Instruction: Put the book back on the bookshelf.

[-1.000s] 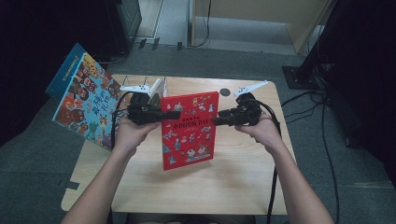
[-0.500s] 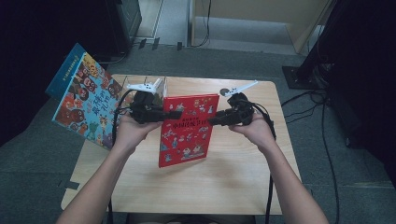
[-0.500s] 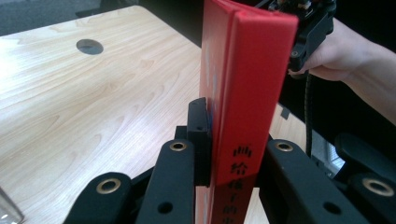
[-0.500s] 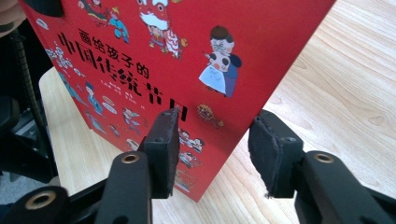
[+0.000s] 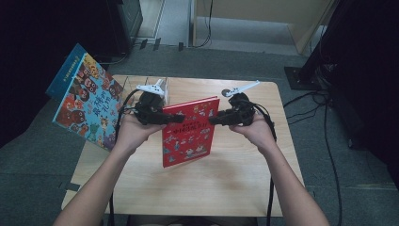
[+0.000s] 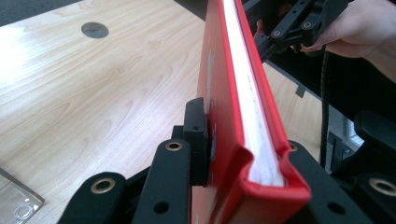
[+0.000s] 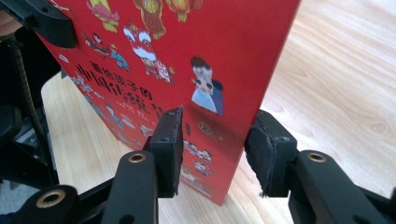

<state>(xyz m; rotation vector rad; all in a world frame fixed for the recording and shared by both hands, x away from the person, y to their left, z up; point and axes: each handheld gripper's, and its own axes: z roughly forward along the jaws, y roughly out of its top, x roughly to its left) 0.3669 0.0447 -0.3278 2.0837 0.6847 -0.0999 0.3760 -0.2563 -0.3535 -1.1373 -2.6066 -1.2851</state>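
A red picture book (image 5: 188,134) is held up over the wooden table (image 5: 226,188), cover toward the person. My left gripper (image 5: 176,117) is shut on its upper left edge. In the left gripper view both pads (image 6: 198,135) press the covers of the book (image 6: 233,70) by the spine, and the jaws have just eased slightly wider. My right gripper (image 5: 214,120) is open at the book's upper right edge. Its jaws (image 7: 215,144) have just been closing and straddle the book (image 7: 187,56). A gap shows at the right pad (image 7: 261,154).
A large colourful book (image 5: 87,101) stands tilted off the table's left side. A clear plastic rack (image 5: 136,87) sits at the table's back left corner. A dark round hole (image 6: 95,29) is in the tabletop. Cables trail from both grippers toward the person.
The right gripper's jaws have narrowed around the red book's right edge. The left gripper has kept its grip, and the book has barely shifted.
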